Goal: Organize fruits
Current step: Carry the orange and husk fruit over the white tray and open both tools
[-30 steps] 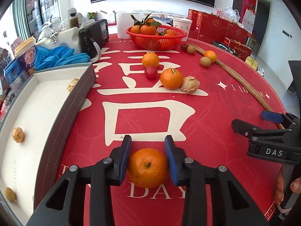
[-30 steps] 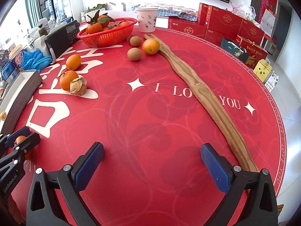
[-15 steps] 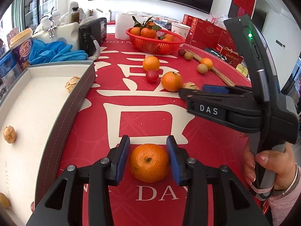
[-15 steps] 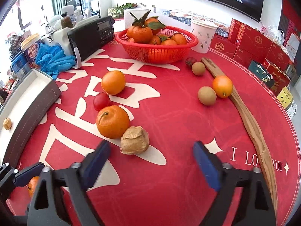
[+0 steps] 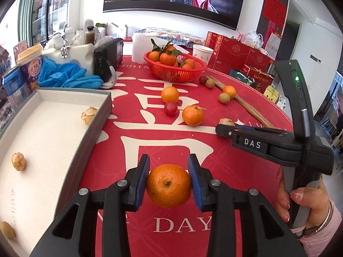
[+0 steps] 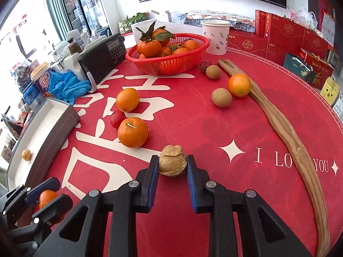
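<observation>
Right gripper (image 6: pixel 172 167) just closed onto the papery husked fruit (image 6: pixel 172 160) between its pads, left gripper (image 5: pixel 169 172) clamps mandarin (image 5: pixel 169 185); lift gently, husk likely crushes.

My left wrist camera looks down along its fingers, close over the red tablecloth (image 5: pixel 246 98), facing the red basket (image 5: pixel 174 72) with the grey tray (image 5: pixel 94 132) at its left. My right wrist camera sits further right, tilted down likewise, facing the same basket (image 6: pixel 167 64). Both share the loose oranges, tray corner and wooden strip (image 6: pixel 289 132).
</observation>
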The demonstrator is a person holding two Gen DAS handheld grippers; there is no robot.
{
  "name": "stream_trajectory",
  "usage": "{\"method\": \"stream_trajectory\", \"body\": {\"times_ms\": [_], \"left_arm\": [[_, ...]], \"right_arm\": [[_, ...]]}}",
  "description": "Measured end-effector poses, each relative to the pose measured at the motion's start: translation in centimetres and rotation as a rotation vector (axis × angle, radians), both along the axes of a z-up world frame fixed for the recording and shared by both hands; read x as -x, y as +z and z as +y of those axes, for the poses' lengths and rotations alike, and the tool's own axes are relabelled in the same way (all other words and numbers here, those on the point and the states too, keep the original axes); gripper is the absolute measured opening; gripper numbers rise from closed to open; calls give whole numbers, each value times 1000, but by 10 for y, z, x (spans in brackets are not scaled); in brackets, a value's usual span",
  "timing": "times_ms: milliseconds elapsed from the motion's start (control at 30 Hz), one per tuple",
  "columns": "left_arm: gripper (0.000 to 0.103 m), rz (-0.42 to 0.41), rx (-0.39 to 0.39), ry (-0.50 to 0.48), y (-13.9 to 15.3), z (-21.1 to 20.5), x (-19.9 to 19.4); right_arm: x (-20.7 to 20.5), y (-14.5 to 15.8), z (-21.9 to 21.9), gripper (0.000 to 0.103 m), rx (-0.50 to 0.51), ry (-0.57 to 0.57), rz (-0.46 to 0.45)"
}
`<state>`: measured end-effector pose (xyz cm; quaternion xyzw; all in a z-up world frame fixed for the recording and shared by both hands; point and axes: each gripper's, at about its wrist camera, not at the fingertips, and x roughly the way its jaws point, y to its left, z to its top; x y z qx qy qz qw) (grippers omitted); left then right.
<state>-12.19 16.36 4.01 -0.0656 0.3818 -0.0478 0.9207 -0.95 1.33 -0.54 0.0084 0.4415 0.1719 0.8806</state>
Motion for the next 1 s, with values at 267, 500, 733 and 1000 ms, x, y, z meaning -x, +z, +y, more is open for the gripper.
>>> {"method": "stream_trajectory", "body": {"times_ms": [267,500,733,1000], "left_arm": [[40,-46,7,98,12,28,0],[40,-78,8,183,20,61,2],[40,-81,24,286,21,101,7],[40,-53,79,382,17,142,16]], "right_arm": [[8,10,10,26,-40,35,-38],[13,13,35,26,-55,94,-41],[25,31,79,26,-57,174,-87],[33,46,154,26,-68,307,-98]]}}
